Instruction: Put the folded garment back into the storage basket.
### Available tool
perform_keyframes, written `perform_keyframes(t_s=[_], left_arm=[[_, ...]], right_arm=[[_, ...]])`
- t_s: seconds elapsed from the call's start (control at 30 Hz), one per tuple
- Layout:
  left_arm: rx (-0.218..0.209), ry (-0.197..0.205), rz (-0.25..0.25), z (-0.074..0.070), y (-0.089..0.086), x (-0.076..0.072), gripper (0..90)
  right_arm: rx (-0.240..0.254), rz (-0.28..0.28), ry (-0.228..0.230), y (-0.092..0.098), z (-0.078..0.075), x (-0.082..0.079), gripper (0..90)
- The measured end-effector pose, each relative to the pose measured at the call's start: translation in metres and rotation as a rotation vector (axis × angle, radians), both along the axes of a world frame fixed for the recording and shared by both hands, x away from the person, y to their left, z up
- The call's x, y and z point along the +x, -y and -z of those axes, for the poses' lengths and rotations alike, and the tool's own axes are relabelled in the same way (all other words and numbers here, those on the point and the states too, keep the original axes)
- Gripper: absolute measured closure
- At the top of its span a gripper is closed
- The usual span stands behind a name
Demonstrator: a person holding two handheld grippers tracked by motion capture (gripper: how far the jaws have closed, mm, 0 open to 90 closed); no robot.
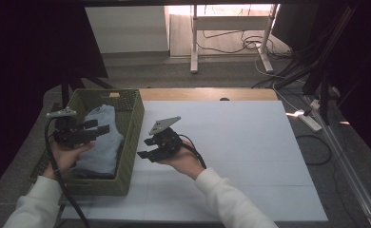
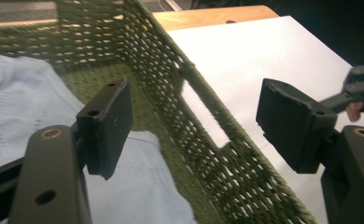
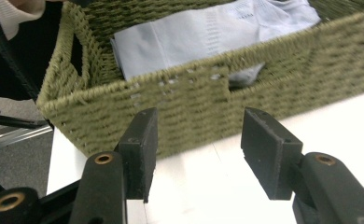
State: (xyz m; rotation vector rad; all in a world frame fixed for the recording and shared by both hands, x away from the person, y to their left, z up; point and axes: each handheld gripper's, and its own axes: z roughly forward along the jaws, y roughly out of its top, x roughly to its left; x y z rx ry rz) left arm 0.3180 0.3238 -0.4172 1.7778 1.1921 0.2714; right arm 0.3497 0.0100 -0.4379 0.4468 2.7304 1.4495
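The cloth (image 1: 100,142), pale blue and folded, lies inside the basket (image 1: 132,137), a green woven one that stands on the left part of the table (image 1: 240,156), at its left edge. In the high view the left gripper (image 1: 102,128) hangs over the basket and above the cloth, held from below by the left hand (image 1: 67,156), its jaws pointing right toward the basket's right wall. In the left gripper view its jaws stand wide apart with nothing between the pads: one sits over the cloth (image 2: 138,186), the other over the white table beyond the basket wall (image 2: 208,140), so the wall runs through the gap untouched. Farther right, the right gripper (image 1: 145,154) sits just outside the basket on the white table, held by the right hand (image 1: 186,161), its jaws pointing left at the basket's right wall. In the right gripper view its jaws are also parted and empty, facing the woven wall (image 3: 194,102) close ahead, with the cloth (image 3: 208,32) visible over the rim and through the handle slot.
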Motion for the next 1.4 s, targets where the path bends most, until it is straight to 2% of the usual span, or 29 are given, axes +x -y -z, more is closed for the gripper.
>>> perform_keyframes(t_s=[0.2,0.23,0.4,0.63,1.07,1.4], left_arm=[[-0.007,-0.001,0.031,0.002,0.012,-0.01,28.6],[-0.009,-0.002,0.043,0.003,0.016,-0.014,28.6],[-0.027,-0.007,0.06,0.004,0.023,-0.022,28.7],[-0.002,-0.017,0.079,0.006,0.035,-0.031,28.9],[-0.002,-0.042,0.124,0.014,0.046,-0.04,29.2],[-0.006,-0.041,0.153,0.018,0.054,-0.05,29.3]], right_arm=[[-0.003,0.035,-0.002,0.017,0.0,-0.001,46.4],[-0.007,0.052,-0.008,0.027,0.002,-0.002,46.4],[-0.018,0.088,-0.02,0.047,0.006,-0.003,46.3],[-0.022,0.135,-0.036,0.074,0.012,-0.004,46.1],[-0.048,0.157,-0.039,0.094,0.018,-0.005,46.1],[-0.074,0.193,-0.03,0.118,0.023,-0.011,45.5]])
